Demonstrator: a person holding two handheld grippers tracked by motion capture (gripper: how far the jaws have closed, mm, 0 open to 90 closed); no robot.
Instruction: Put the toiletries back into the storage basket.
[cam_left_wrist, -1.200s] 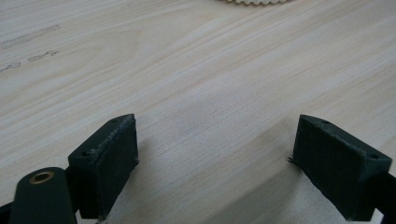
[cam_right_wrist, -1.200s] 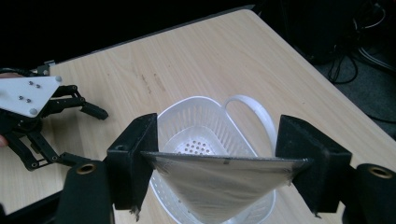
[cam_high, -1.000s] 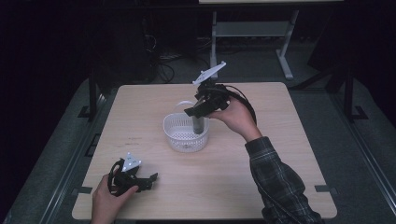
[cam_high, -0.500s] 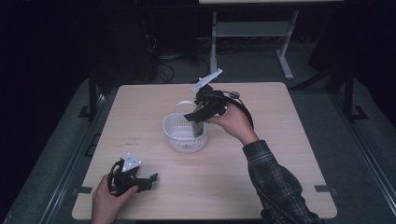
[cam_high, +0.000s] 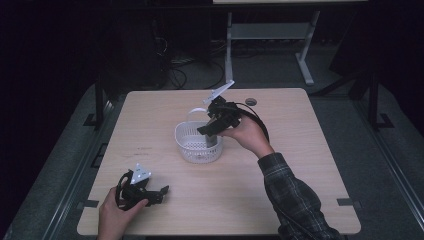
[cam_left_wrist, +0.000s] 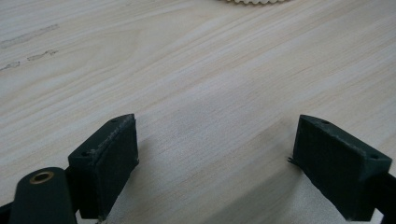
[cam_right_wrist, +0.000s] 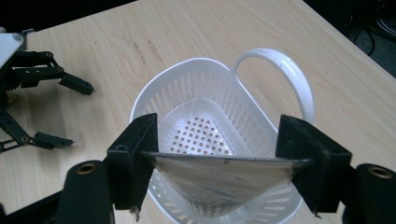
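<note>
Right hand-held gripper (cam_right_wrist: 219, 163) pinches a clear pouch (cam_right_wrist: 219, 179) over the basket (cam_right_wrist: 205, 126) directly below; lower squarely before releasing. Left hand-held gripper (cam_left_wrist: 215, 163) rests open, empty.

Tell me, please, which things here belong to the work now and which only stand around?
In use:
- white basket
- flat clear piece gripped by right gripper over the basket

Idle:
- left gripper, open on table
- desk frame behind

Dim room — pale wooden table (cam_high: 310, 165) on grey floor (cam_high: 385, 165); metal-legged stand (cam_high: 270, 35) behind.
</note>
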